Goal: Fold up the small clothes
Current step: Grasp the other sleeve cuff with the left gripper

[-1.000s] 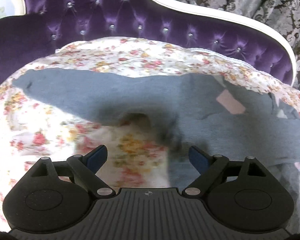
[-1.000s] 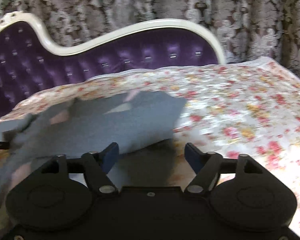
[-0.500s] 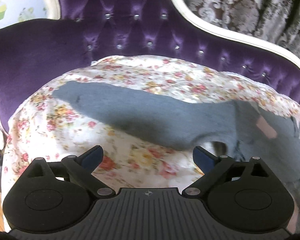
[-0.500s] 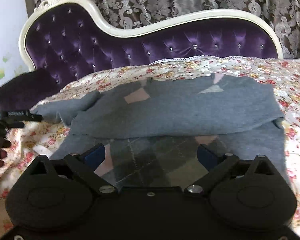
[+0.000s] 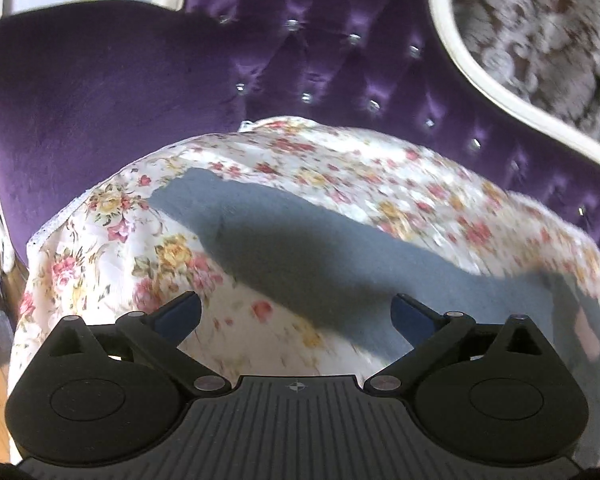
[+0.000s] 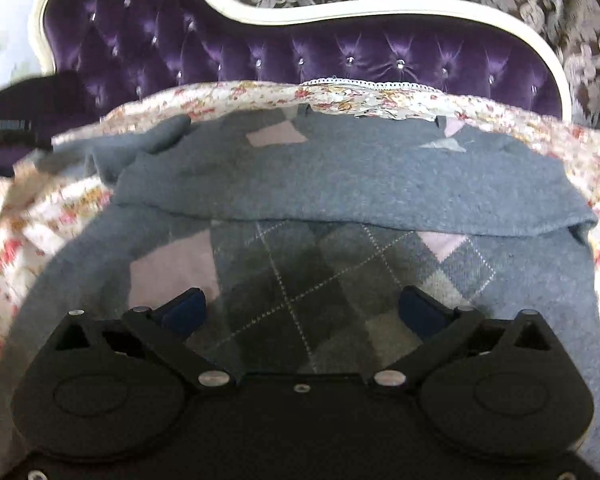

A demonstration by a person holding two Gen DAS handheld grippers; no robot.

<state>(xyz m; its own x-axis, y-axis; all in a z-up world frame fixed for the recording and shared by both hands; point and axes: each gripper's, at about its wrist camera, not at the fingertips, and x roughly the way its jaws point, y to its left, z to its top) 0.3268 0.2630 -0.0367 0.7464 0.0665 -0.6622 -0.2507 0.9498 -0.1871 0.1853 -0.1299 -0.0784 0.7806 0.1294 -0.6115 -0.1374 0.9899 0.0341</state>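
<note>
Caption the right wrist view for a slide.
Right gripper, jaws opening and empty, above a half-folded grey sweater on a floral sheet.

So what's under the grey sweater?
The sweater lies on a floral sheet, which shows round its edges. Its folded-over top flap covers part of the argyle front. What lies beneath the sheet is hidden.
</note>
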